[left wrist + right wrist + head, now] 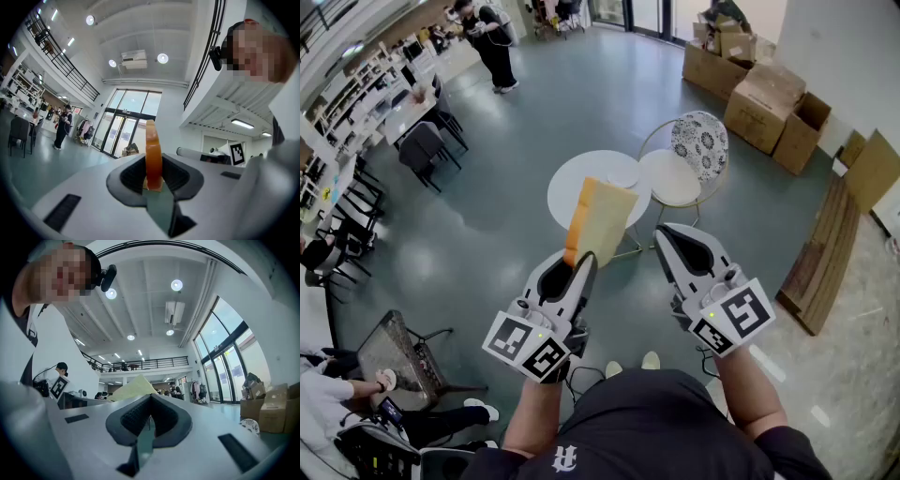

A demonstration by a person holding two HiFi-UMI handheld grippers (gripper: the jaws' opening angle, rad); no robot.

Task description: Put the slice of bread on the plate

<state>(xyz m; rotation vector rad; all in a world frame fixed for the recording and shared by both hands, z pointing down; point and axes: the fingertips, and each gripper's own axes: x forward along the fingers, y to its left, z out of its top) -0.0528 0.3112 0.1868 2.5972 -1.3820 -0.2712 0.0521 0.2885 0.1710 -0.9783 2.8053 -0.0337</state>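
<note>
A slice of bread (600,217) with an orange-brown crust stands upright in my left gripper (582,266), which is shut on its lower edge. In the left gripper view the bread (153,149) shows edge-on between the two pads. My right gripper (668,236) is held beside it, shut with nothing in it. In the right gripper view the bread (133,387) appears as a pale wedge behind the left side of the right gripper (149,420). Far below, past the bread, a small white plate (622,174) lies on a round white table (569,187).
A round chair (672,177) with a patterned back stands right of the table. Cardboard boxes (766,104) and wooden boards (824,251) lie at the right. Desks and dark chairs (423,148) line the left side. One person (492,45) stands far off, and another sits at the lower left.
</note>
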